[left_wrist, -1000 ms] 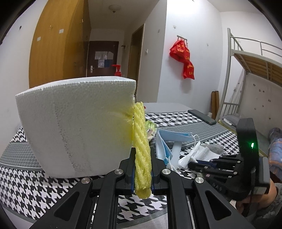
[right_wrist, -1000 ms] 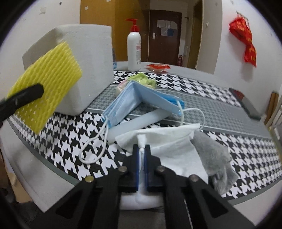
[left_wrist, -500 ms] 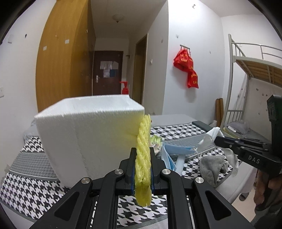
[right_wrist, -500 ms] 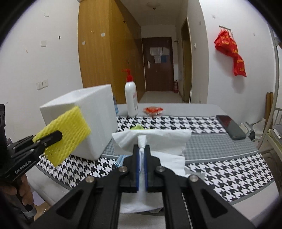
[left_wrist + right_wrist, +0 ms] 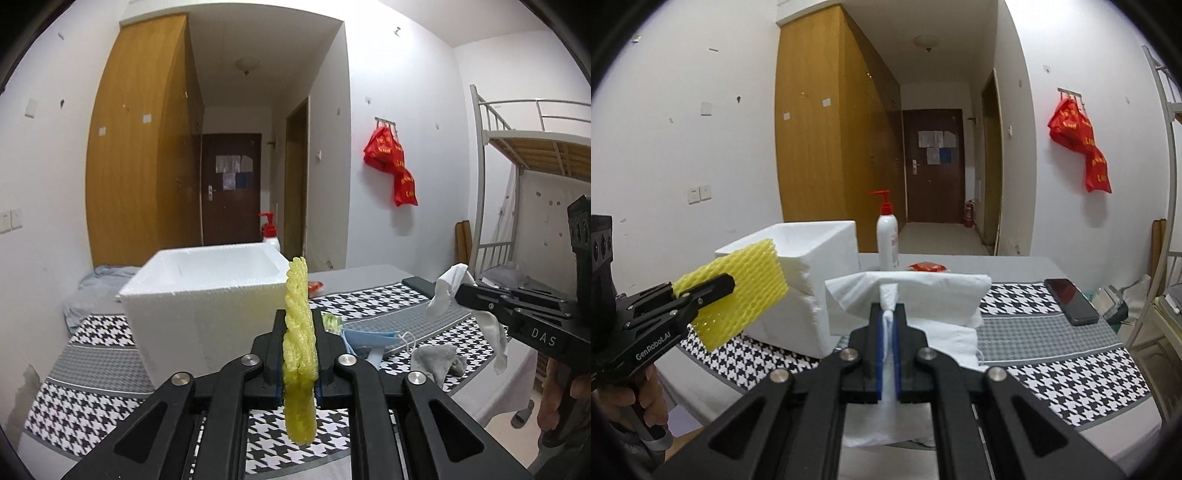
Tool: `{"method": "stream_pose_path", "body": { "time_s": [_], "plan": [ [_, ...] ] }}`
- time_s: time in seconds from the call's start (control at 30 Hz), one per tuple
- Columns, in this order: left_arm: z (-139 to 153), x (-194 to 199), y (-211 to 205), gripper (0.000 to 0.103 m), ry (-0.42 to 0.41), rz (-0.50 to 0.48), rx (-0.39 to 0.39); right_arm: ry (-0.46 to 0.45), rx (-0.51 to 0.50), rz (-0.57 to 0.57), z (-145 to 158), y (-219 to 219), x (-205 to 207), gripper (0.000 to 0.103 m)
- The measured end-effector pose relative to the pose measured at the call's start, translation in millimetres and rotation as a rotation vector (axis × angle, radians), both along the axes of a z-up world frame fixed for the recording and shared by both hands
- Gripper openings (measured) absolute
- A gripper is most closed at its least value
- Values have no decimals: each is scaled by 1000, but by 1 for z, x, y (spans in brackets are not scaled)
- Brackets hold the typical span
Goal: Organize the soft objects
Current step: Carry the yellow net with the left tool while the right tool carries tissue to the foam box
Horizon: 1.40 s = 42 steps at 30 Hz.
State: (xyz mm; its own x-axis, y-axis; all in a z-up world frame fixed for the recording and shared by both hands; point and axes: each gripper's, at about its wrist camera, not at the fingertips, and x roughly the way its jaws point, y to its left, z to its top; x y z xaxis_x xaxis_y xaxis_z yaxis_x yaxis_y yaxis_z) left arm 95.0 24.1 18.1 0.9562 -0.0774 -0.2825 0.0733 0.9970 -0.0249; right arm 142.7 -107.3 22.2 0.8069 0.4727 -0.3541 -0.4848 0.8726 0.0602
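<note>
My left gripper [image 5: 298, 321] is shut on a yellow foam net [image 5: 299, 332] and holds it in the air in front of the open white foam box [image 5: 207, 291]. In the right wrist view the foam net [image 5: 738, 291] hangs beside the box [image 5: 812, 280]. My right gripper [image 5: 887, 314] is shut on a white tissue [image 5: 923, 295], lifted above the table; it also shows in the left wrist view [image 5: 448, 291]. A blue face mask [image 5: 369, 338] and a grey cloth [image 5: 436, 360] lie on the houndstooth table [image 5: 92, 369].
A pump bottle [image 5: 887, 240] and a small red packet [image 5: 927, 266] stand behind the box. A black phone [image 5: 1071, 301] lies at the table's right side. A bunk bed [image 5: 517, 147] stands to the right.
Both grippers have risen well above the table. The tissue has been lifted off the pile, and the foam net now sits higher, level with the box's rim.
</note>
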Motion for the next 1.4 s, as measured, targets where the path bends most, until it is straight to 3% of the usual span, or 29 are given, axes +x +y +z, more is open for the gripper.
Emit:
{"method": "stream_pose_path", "body": {
  "time_s": [0.63, 1.4],
  "plan": [
    [15, -40, 38, 11, -44, 190, 35, -41, 10, 231, 10, 70, -14, 6],
    [67, 0, 60, 11, -52, 204, 24, -81, -7, 257, 66, 97, 28, 6]
  ]
}}
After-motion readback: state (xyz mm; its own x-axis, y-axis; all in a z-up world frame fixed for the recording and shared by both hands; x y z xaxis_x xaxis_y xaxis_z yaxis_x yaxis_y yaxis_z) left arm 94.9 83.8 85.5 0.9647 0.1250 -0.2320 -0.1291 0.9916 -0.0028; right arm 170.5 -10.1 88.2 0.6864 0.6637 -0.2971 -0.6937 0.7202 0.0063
